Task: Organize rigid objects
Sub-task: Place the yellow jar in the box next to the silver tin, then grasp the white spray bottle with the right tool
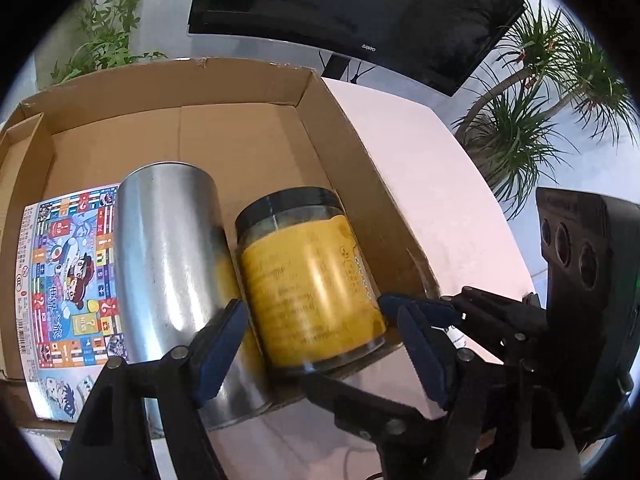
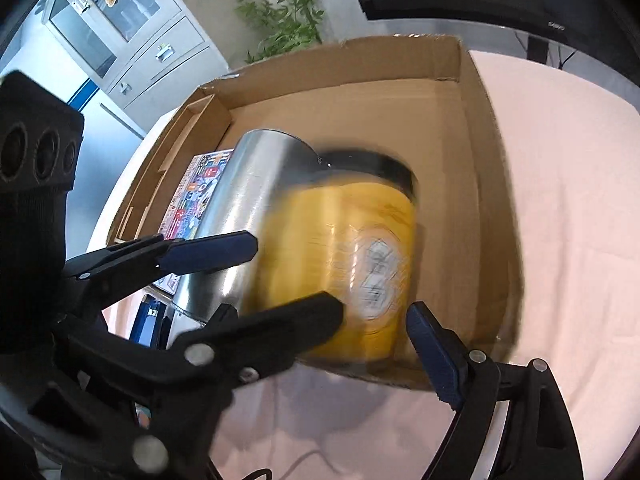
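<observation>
A yellow-labelled jar with a black lid (image 1: 312,280) stands in the right part of a cardboard box (image 1: 240,80). A shiny metal can (image 1: 172,256) stands to its left, touching it. A colourful flat game box (image 1: 68,276) lies on the box floor at the left. My left gripper (image 1: 320,344) is open, its fingers either side of the jar's lower part. My right gripper (image 2: 376,336) is open around the jar (image 2: 360,248), which looks blurred. The can (image 2: 248,208) and the other gripper's fingers (image 2: 208,252) show at left.
The cardboard box (image 2: 480,160) sits on a pale pink table (image 1: 420,152). A black monitor (image 1: 352,8) stands behind it. Potted plants (image 1: 532,92) are at the back right and back left. A grey cabinet (image 2: 120,32) is at the far left.
</observation>
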A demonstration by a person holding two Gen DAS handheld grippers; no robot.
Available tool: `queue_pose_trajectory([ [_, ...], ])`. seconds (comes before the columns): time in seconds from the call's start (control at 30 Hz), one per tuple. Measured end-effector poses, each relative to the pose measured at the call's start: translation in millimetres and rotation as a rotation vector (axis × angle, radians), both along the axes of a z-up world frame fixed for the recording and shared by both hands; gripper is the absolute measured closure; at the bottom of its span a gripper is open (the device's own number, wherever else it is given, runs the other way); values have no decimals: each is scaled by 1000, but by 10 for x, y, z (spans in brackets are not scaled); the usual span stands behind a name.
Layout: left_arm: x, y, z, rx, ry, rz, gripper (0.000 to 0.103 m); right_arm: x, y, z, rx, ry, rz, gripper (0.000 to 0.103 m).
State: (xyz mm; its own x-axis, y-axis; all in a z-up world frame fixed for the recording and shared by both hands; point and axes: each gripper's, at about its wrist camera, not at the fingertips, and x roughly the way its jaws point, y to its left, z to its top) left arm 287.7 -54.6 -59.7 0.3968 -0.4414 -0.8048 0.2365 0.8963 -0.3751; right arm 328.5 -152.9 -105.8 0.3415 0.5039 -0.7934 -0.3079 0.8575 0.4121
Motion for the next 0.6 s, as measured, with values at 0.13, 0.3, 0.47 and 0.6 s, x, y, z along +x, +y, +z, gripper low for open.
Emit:
queue_pose_trajectory([
  [0.13,-108,17,41,23,-32,10,26,4,23,-39,-63,-27,4,34],
  [0.3,-423,106,252,108,-168,55,26,-124,44,19,-65,-48,4,33],
  [0.47,-697,219,347,212,-240,121,23,-529,-2,251,-46,-174,-12,9],
  [0.6,-888,281,308,243,-237,161,23,-855,-224,296,-83,-261,-121,8],
])
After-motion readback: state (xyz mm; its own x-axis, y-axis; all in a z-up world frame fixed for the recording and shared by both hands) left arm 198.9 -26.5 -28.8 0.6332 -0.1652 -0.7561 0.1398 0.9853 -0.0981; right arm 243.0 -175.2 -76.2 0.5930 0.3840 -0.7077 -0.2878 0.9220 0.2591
